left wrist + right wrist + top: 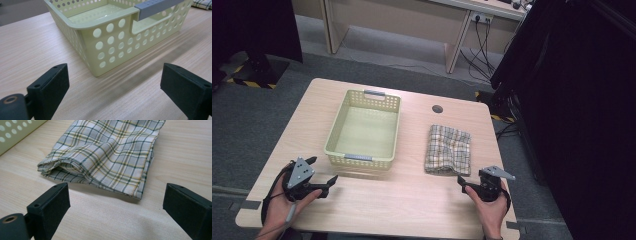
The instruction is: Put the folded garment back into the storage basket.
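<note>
A pale green perforated basket [364,129] with grey handles stands empty on the wooden table, left of centre. To its right lies a folded plaid cloth [448,149]. A hand holds my left gripper [322,172] near the basket's front left corner, open, with the basket corner [107,47] just beyond the jaws. Another hand holds my right gripper [464,180] just in front of the cloth's near edge, open, and nothing lies between its jaws; the cloth [107,152] lies right ahead of them.
The table [412,200] has a round cable hole [437,108] near its far edge. A dark curtain [572,100] hangs close on the right, and desk legs and cables stand beyond the table.
</note>
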`<control>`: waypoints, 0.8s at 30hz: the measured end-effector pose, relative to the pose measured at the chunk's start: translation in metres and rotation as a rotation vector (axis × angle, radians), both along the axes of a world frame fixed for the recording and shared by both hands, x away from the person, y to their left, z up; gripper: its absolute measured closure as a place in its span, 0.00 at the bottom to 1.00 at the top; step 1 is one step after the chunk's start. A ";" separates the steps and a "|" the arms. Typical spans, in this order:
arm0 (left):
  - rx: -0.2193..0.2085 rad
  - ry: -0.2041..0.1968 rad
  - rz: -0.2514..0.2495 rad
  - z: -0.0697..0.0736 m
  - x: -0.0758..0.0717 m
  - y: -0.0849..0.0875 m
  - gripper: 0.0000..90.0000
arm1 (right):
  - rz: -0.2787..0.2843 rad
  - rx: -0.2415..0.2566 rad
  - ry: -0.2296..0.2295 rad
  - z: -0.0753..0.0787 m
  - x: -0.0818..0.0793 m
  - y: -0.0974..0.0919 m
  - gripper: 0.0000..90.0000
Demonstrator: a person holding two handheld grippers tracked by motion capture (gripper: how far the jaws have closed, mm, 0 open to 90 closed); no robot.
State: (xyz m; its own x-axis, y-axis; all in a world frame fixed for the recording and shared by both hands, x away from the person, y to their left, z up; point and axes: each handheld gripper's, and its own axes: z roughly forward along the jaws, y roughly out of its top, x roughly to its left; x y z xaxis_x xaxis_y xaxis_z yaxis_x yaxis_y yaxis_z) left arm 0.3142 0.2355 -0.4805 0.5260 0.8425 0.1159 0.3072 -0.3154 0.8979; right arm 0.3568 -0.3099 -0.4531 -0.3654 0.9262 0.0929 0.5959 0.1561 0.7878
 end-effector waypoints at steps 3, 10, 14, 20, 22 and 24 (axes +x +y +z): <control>0.000 -0.002 0.000 0.000 0.000 0.000 0.09 | -0.012 0.025 0.013 0.003 0.001 -0.002 0.09; 0.003 -0.003 -0.002 0.000 0.000 0.000 0.09 | -0.022 0.056 0.018 0.015 0.008 -0.006 0.09; 0.005 -0.003 -0.002 0.000 0.000 -0.001 0.09 | -0.026 0.051 0.034 0.021 0.020 -0.008 0.08; 0.009 -0.002 -0.001 0.000 0.000 -0.001 0.09 | -0.041 0.037 0.071 0.025 0.043 -0.011 0.07; 0.008 -0.001 0.000 0.000 0.000 -0.001 0.09 | -0.051 0.035 0.081 0.026 0.052 -0.012 0.07; 0.008 -0.001 0.000 0.000 0.000 -0.001 0.09 | -0.059 0.031 0.093 0.028 0.062 -0.013 0.07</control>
State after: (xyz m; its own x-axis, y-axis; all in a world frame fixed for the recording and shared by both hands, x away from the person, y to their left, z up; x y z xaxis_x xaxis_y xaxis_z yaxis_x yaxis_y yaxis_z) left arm 0.3142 0.2348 -0.4805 0.5259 0.8416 0.1228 0.3067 -0.3223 0.8956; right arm 0.4184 -0.3230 -0.4256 -0.2989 0.9419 0.1529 0.6739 0.0949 0.7327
